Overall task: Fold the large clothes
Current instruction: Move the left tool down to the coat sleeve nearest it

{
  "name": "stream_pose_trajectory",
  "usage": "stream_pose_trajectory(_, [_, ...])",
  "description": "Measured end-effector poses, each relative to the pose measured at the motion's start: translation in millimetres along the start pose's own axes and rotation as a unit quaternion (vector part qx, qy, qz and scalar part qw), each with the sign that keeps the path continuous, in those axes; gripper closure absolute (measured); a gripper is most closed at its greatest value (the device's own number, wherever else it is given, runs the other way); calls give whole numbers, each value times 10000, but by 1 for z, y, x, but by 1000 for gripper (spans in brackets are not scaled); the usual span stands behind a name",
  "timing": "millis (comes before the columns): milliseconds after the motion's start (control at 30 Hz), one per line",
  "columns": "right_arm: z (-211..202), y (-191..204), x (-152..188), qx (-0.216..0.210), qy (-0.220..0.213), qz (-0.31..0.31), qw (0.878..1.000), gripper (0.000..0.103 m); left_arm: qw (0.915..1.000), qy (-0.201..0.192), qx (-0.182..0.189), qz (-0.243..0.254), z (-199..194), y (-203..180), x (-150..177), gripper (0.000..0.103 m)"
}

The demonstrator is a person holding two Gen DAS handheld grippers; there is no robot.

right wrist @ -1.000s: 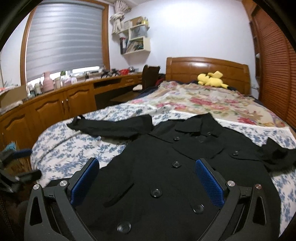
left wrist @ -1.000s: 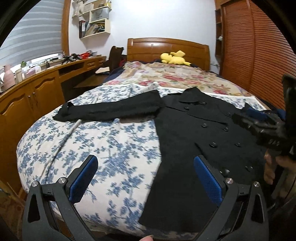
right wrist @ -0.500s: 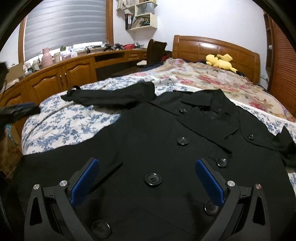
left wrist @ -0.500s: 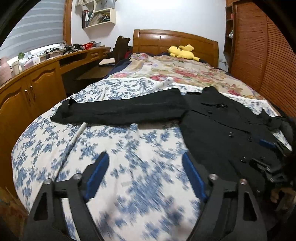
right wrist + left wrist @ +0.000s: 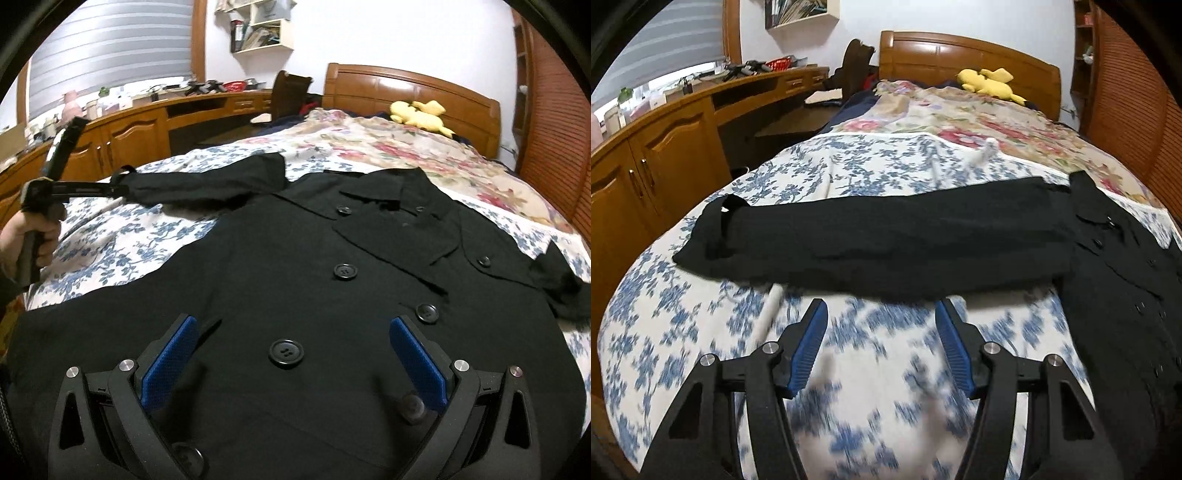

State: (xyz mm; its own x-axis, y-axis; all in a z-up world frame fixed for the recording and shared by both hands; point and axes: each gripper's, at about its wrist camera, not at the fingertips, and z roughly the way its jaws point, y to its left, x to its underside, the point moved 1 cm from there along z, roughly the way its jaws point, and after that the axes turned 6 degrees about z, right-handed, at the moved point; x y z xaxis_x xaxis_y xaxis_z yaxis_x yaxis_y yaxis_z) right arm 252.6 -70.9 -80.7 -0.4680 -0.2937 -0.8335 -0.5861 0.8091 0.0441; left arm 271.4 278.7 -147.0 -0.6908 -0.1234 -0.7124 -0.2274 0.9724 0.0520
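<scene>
A black double-breasted coat [image 5: 332, 295] lies face up on the bed, collar toward the headboard. Its left sleeve [image 5: 879, 236] stretches out sideways over the blue-flowered sheet [image 5: 701, 332]. My left gripper [image 5: 881, 314] is open and empty, just short of the sleeve's near edge. It also shows in the right wrist view [image 5: 107, 189], at the sleeve cuff. My right gripper [image 5: 291, 325] is open and empty, low over the coat's front by a large button [image 5: 286, 352]. The right sleeve [image 5: 561, 284] lies bunched at the right.
A floral quilt [image 5: 388, 147] covers the far half of the bed, with a yellow plush toy [image 5: 421, 114] by the wooden headboard [image 5: 406, 85]. A wooden desk and cabinets [image 5: 665, 140] run along the left. A slatted wardrobe [image 5: 554, 92] stands at the right.
My left gripper has moved left and forward from the coat's hem to the outstretched sleeve, and its jaws have narrowed. My right gripper has moved forward and lower over the coat front.
</scene>
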Motion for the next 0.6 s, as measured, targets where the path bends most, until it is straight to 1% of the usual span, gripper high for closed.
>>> stream_pose_trajectory(167, [3, 2, 0, 36, 14, 94, 9999, 0, 9994, 101, 54, -340, 21, 14, -12, 41])
stream_pose_trajectory(233, [5, 2, 0, 20, 44, 90, 9999, 0, 9985, 187, 111, -503, 30, 19, -15, 41])
stream_pose_trajectory(300, [3, 2, 1, -8, 38, 77, 10000, 0, 9975, 306, 85, -629, 39, 22, -15, 41])
stream_pose_trajectory(433, [2, 0, 3, -78, 4, 109, 9999, 0, 9935, 585, 135, -971, 58, 30, -13, 41])
stream_pose_trajectory(500, [1, -3, 3, -118, -12, 144, 9998, 0, 9904, 726, 93, -1171, 65, 36, -11, 41])
stream_pose_trajectory(600, [1, -7, 4, -220, -12, 203, 9996, 0, 9849, 836, 181, -1506, 73, 44, -10, 41])
